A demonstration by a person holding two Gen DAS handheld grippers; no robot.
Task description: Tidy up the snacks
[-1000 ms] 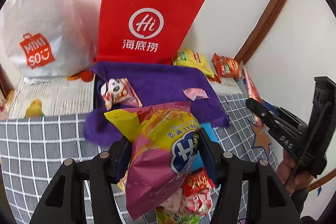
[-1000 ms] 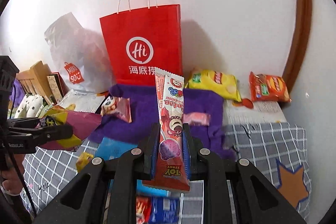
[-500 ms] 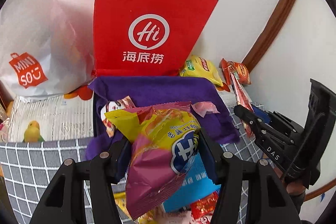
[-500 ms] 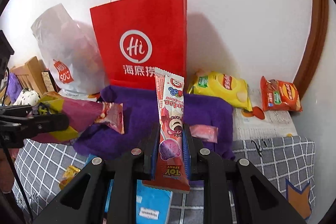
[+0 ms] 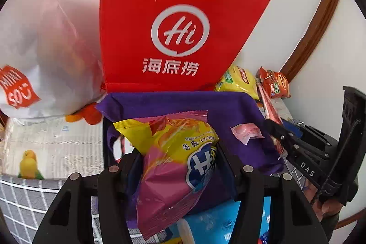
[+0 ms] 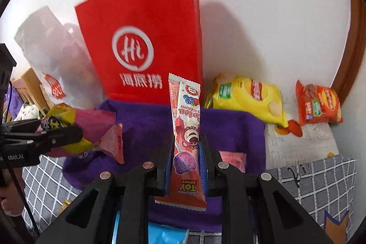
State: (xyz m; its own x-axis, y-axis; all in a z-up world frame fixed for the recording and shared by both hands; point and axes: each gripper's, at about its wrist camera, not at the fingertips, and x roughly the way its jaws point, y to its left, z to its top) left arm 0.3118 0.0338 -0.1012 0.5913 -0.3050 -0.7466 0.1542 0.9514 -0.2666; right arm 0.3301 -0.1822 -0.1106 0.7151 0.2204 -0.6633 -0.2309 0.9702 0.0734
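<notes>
My left gripper is shut on a yellow and pink chip bag and holds it over the purple cloth bin. The left gripper also shows at the left of the right wrist view. My right gripper is shut on a long pink Toy Story candy packet, held upright above the purple bin. The right gripper appears at the right of the left wrist view. A small pink packet and a red-white packet lie in the bin.
A red Hi paper bag stands behind the bin against the wall. A white Miniso bag is to its left. A yellow chip bag and an orange chip bag lie at the right. A blue packet lies below on the checked cloth.
Both grippers have moved forward toward the purple bin and the red bag, each still holding its snack. The bin and bags now look larger and closer.
</notes>
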